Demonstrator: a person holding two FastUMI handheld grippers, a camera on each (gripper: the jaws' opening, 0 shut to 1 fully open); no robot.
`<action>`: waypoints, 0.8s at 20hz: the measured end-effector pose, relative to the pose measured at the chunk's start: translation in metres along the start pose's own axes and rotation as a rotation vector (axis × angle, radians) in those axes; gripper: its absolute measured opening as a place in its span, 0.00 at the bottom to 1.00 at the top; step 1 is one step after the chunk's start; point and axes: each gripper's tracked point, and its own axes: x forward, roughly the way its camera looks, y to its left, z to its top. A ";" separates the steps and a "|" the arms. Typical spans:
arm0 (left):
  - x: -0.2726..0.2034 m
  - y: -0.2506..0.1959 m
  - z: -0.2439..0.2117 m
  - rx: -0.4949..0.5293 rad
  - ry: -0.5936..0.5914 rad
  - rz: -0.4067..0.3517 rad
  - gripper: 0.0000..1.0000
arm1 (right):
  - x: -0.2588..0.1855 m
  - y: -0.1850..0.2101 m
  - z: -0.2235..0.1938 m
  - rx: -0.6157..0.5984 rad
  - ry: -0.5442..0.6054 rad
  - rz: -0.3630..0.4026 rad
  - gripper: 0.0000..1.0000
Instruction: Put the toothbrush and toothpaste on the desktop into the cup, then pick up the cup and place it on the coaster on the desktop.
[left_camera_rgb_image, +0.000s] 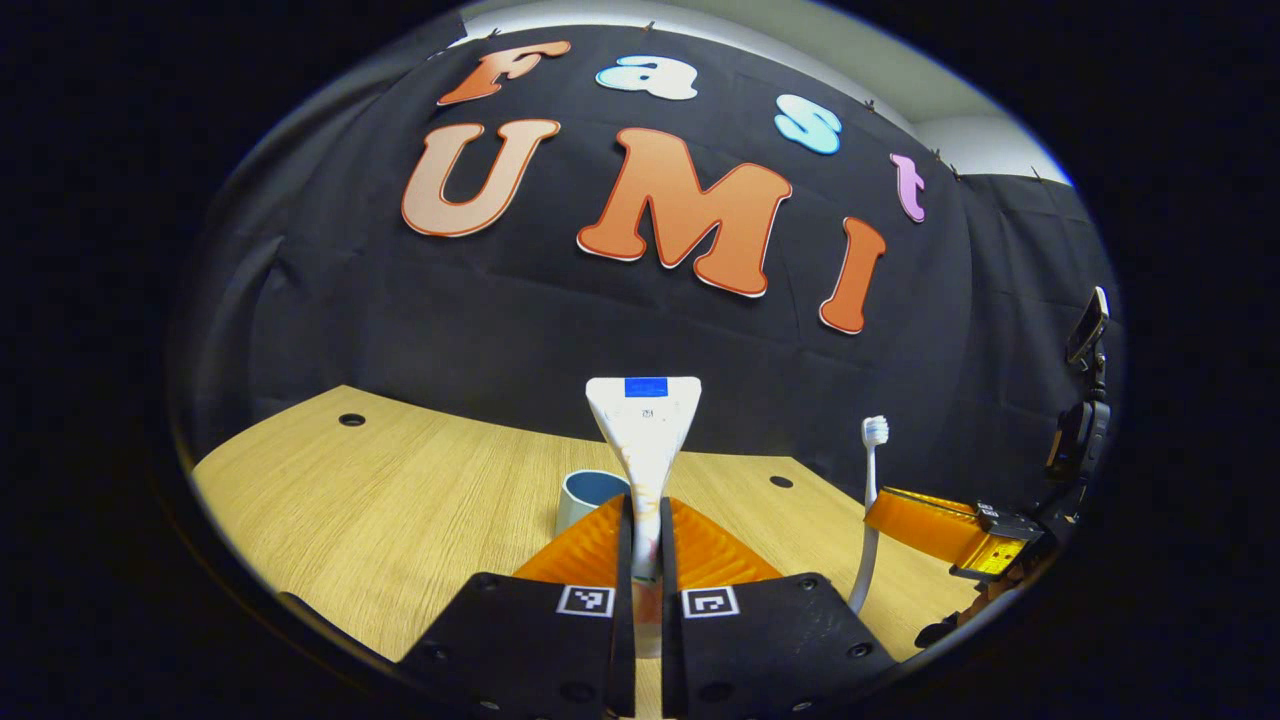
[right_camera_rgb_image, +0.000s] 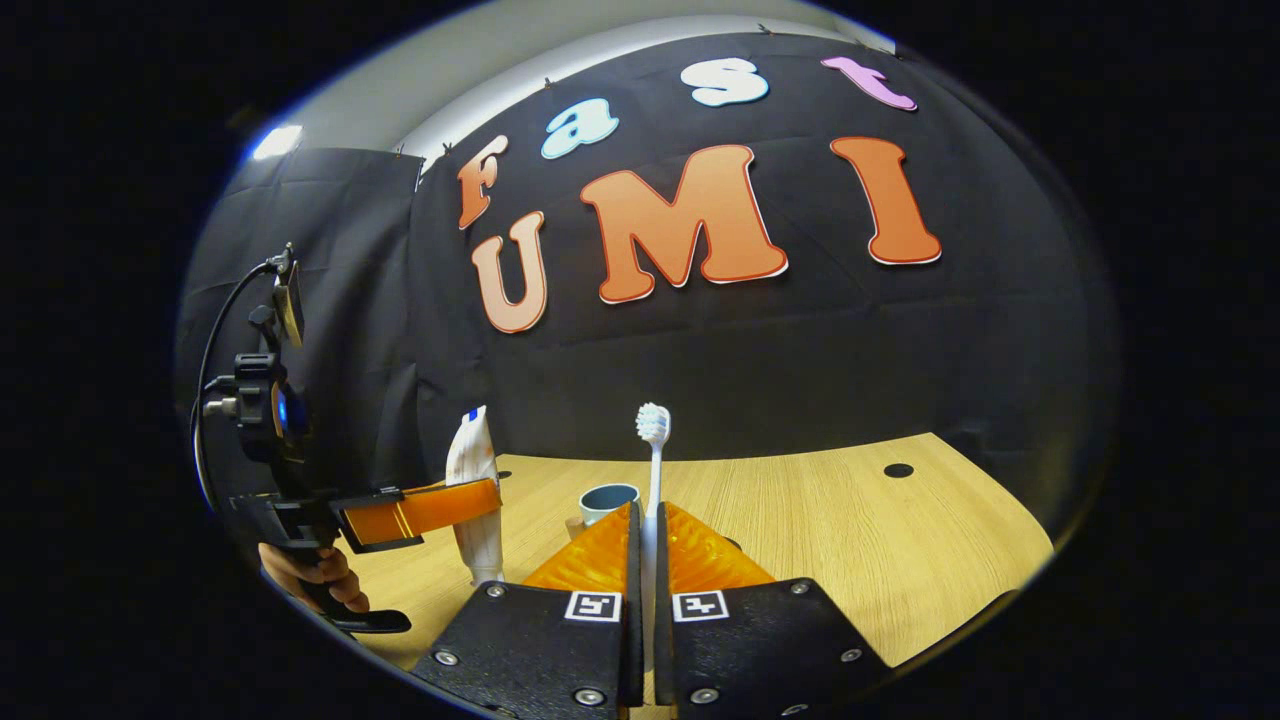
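Left gripper (left_camera_rgb_image: 646, 560): my jaws are clamped on the toothpaste (left_camera_rgb_image: 646, 430), a white tube held upright with its flat crimped end on top, raised above the table (left_camera_rgb_image: 400, 500). Right gripper (right_camera_rgb_image: 646, 560): my jaws are clamped on the toothbrush (right_camera_rgb_image: 653, 450), a white brush held upright, bristle head on top, its handle running down between the jaws. Cup (left_camera_rgb_image: 588, 492): blue-grey, standing upright with its mouth open on the light wooden table, toward the far edge by the booth wall; in the left gripper view it sits just behind and left of the tube, in the right gripper view just left of the brush. A low brownish item lies beside the cup's left foot in the right gripper view; I cannot tell what it is. Hand (right_camera_rgb_image: 315, 575): wrapped round the left gripper's handle.
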 end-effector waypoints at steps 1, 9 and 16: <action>-0.001 -0.003 0.003 0.004 -0.014 -0.005 0.10 | 0.000 -0.001 0.002 0.000 -0.007 -0.001 0.04; -0.001 -0.008 0.000 0.010 -0.016 -0.013 0.10 | -0.003 0.001 0.006 -0.007 -0.040 0.002 0.05; -0.006 -0.007 0.004 0.019 -0.028 -0.006 0.10 | -0.004 0.001 0.008 0.004 -0.049 -0.006 0.05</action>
